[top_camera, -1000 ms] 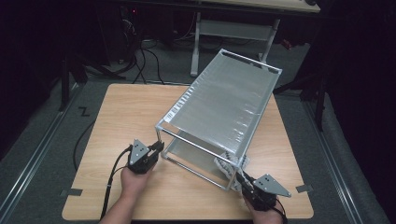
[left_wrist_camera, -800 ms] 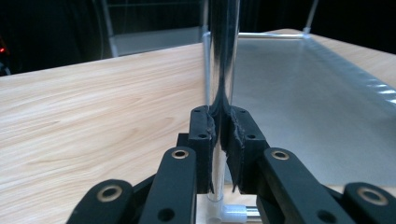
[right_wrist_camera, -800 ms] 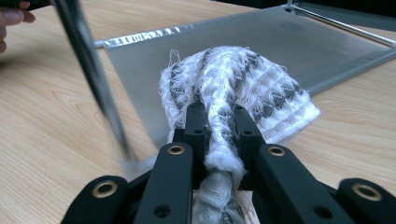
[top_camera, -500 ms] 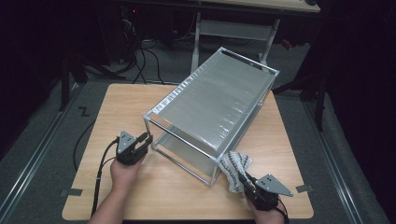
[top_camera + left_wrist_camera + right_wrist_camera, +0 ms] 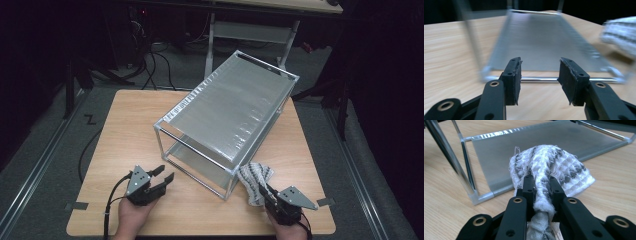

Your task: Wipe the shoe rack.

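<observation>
Cloth (image 5: 255, 177), waffle-weave, near right of table (image 5: 130, 125), beside rack (image 5: 225, 125): soft, light, bunches easily; hold by gathered end. Right gripper (image 5: 267, 192) clamps it. Left gripper (image 5: 162, 179), jaws just opening, empty.

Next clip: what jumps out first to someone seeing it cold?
A big clear two-tier rack lies at a slant across the middle of the wooden table. At its near right corner the right gripper pinches a bunched grey-and-white cloth. The left gripper, jaws just opened and empty, faces the rack's near end.
</observation>
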A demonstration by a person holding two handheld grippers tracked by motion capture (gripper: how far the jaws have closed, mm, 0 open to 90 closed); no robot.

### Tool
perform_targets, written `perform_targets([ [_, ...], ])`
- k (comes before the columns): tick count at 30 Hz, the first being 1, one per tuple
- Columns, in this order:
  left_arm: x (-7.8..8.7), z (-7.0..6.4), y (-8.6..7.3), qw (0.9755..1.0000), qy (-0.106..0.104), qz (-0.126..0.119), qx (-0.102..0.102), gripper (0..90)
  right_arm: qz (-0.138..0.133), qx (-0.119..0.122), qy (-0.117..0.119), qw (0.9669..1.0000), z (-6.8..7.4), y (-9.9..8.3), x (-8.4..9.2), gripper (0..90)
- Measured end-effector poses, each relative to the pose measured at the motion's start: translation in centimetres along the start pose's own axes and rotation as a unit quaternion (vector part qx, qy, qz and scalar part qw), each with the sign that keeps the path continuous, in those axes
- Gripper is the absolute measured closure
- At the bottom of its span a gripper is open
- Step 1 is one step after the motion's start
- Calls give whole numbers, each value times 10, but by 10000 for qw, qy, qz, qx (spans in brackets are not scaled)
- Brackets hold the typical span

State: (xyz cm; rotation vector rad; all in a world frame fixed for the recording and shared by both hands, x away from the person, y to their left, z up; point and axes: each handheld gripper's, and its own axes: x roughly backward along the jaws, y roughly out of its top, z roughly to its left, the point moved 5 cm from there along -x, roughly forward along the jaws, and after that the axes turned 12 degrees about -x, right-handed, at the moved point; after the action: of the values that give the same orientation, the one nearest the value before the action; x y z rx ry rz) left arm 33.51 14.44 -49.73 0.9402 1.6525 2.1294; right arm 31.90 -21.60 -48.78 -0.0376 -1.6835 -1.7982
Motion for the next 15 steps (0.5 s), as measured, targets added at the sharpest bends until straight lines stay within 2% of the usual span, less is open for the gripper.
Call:
perform_targets([
  [3,-6,-22,7,9993,-329,-19,-157,525,65,-15,-55,10000,-2,-2,-1,797],
  [5,-9,-33,11,9987,-426,-35,-277,524,77,-25,-87,9999,-3,-2,-1,796],
  [6,-11,-41,14,9980,-537,-49,-324,522,79,-27,-104,9999,-4,-2,-1,796],
  [10,-22,-67,21,9947,-947,-41,-392,535,82,-61,-155,9998,-7,-3,0,796],
  [15,-36,-86,31,9912,-1237,-44,-459,560,72,-98,-193,9997,-11,-3,2,791],
])
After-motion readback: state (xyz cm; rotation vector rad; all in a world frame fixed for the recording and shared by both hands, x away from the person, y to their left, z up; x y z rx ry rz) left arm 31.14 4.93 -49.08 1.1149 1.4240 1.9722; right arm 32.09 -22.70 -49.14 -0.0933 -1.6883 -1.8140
